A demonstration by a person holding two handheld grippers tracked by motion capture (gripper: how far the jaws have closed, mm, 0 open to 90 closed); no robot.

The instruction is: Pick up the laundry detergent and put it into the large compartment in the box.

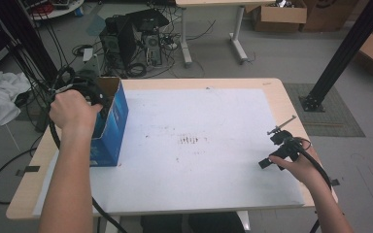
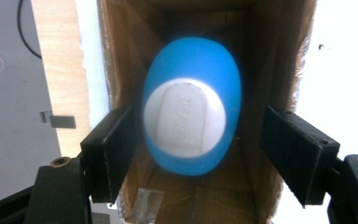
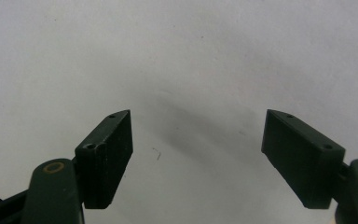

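A blue cardboard box (image 1: 112,127) stands open-topped at the table's left edge. My left gripper (image 1: 95,97) is held over its opening, mostly covered by the hand. In the left gripper view, a blue egg-shaped object (image 2: 192,60) with a white oval end lies inside the brown box interior (image 2: 266,56). It sits between and beyond my left gripper (image 2: 198,122), whose jaws are apart on either side without touching it. My right gripper (image 1: 273,151) rests low at the right side of the white sheet (image 1: 199,121). Its jaws (image 3: 198,117) are wide apart with nothing between them.
The wooden table (image 1: 272,84) is covered by the white sheet, with faint dark marks (image 1: 190,141) near its middle. On the floor behind are a computer tower (image 1: 126,39) with tangled cables, cardboard boxes (image 1: 279,14) and a black frame post (image 1: 337,58) at right.
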